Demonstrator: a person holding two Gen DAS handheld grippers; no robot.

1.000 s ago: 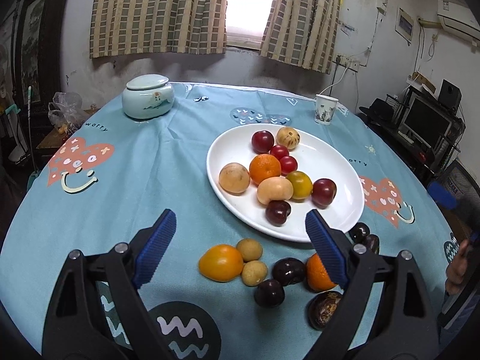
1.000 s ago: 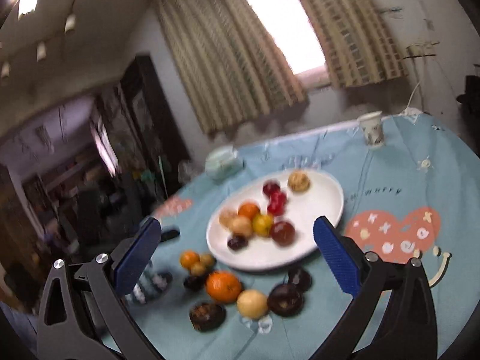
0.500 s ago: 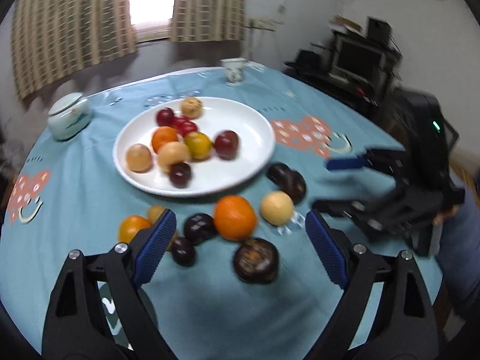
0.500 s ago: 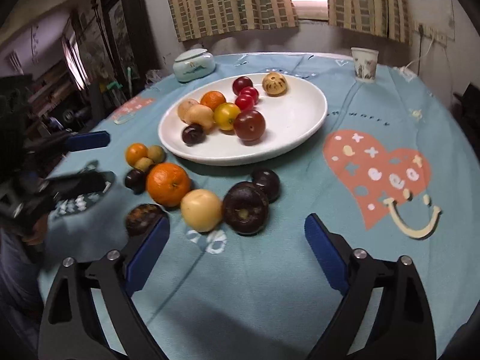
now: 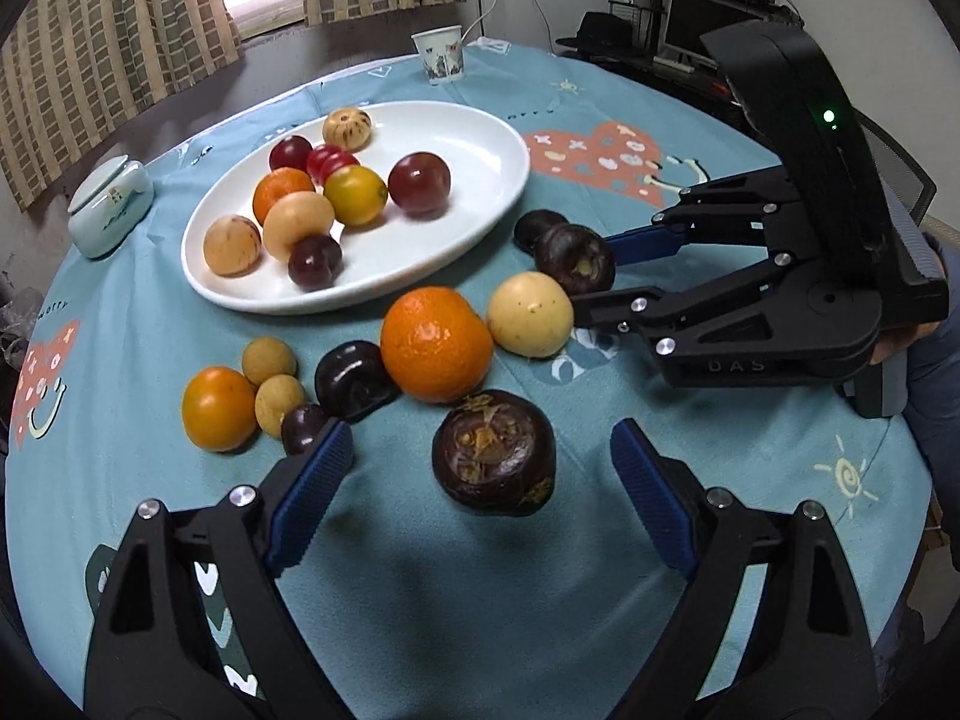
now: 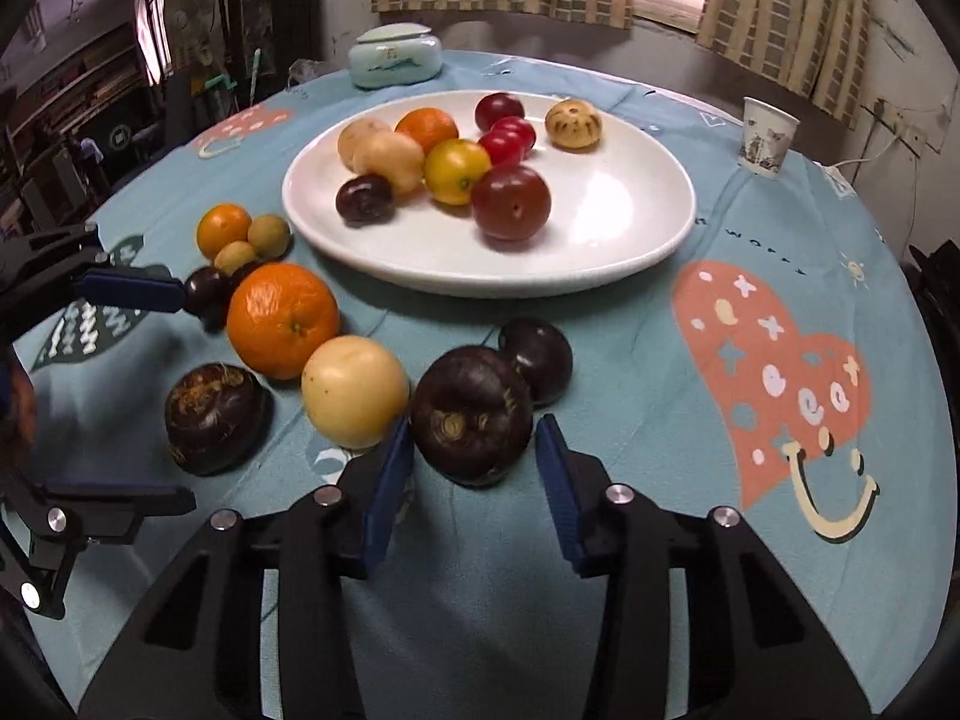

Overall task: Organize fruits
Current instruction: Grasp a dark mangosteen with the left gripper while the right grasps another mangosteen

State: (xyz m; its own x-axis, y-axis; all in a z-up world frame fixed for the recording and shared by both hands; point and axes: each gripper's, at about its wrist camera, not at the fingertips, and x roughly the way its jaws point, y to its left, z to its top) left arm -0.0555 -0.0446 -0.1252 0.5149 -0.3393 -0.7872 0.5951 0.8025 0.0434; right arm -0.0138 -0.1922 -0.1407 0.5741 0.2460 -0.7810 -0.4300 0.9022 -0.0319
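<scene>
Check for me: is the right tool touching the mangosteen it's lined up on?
Apart. In the right wrist view the right tool has a finger on either side of the mangosteen, with tablecloth showing in the gap on each side.

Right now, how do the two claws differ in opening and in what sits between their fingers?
The left claw is spread wide around a dark fruit, clear of it. The right claw is much narrower, its fingers close beside another dark fruit; contact is unclear. Neither fruit is lifted.
</scene>
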